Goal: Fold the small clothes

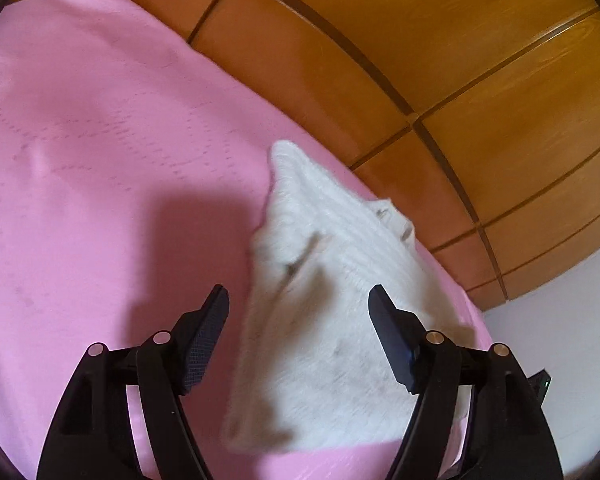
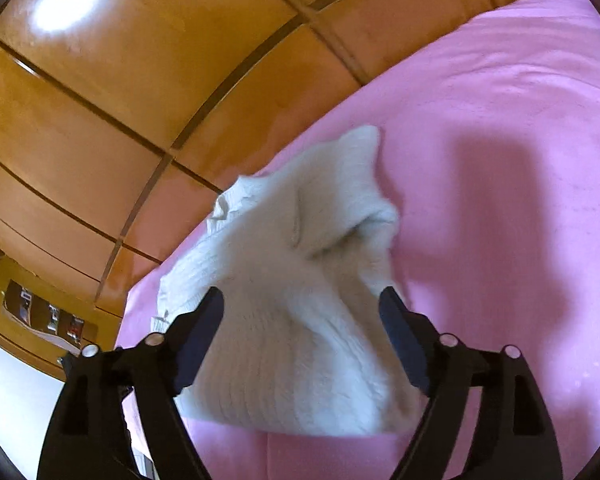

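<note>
The white knit sweater (image 1: 332, 292) lies bunched and rumpled on the pink bedsheet (image 1: 100, 160), close to the edge of the bed that runs along the wooden panelled wall (image 1: 480, 80). One sleeve end points toward that wall. The left gripper (image 1: 299, 300) hangs over the sweater, jaws spread wide, nothing between them. The right gripper (image 2: 302, 300) hangs over it too, jaws equally wide apart and holding nothing. Motion blur softens the knit.

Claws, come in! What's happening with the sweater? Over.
Left claw open, right claw open. White sweater rumpled on pink sheet. Nothing in the way.
</note>
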Demonstrator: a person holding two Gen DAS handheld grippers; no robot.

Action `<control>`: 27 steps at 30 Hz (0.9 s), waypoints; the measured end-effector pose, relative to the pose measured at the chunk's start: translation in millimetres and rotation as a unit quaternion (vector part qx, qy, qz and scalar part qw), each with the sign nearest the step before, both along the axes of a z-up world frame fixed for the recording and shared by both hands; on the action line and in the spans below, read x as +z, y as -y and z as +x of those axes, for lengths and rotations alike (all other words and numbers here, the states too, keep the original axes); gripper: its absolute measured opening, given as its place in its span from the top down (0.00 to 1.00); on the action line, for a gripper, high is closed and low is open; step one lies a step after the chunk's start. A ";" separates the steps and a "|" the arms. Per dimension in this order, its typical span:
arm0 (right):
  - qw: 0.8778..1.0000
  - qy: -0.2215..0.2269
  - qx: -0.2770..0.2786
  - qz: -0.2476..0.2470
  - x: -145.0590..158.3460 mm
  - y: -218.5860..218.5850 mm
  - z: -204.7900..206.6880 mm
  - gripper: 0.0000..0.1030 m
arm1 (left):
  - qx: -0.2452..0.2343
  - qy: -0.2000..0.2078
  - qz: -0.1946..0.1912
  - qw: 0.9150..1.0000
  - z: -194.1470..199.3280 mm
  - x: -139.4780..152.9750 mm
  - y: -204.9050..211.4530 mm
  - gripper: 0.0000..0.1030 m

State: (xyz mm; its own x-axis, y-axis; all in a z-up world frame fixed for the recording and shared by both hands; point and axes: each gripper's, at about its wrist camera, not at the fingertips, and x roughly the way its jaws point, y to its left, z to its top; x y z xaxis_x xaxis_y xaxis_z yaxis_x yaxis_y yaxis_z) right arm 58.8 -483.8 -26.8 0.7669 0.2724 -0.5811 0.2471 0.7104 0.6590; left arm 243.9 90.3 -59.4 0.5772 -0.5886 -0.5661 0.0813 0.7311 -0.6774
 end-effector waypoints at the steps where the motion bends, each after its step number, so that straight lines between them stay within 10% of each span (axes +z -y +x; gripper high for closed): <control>1: 1.000 -0.006 0.000 -0.015 -0.5 0.6 -8.1 0.20 | -0.012 0.005 0.005 1.000 -8.2 -3.6 -3.8 0.31; 7: 0.996 -0.037 0.031 -0.079 -20.1 -18.3 -30.2 0.20 | -0.102 0.010 0.055 0.993 -42.0 -27.7 15.2 0.32; 10: 0.990 -0.056 0.045 -0.120 -38.0 -40.1 -21.0 0.29 | -0.115 0.001 0.071 0.991 -43.6 -39.4 31.1 0.73; 14: 0.983 -0.059 0.067 -0.162 -37.0 -59.8 -8.5 0.80 | -0.097 -0.003 0.075 0.992 -42.4 -40.5 35.4 0.87; 27: 0.981 -0.055 0.106 -0.155 -18.0 -69.6 -84.6 0.86 | -0.092 -0.009 0.081 0.992 -124.3 -33.2 3.3 0.94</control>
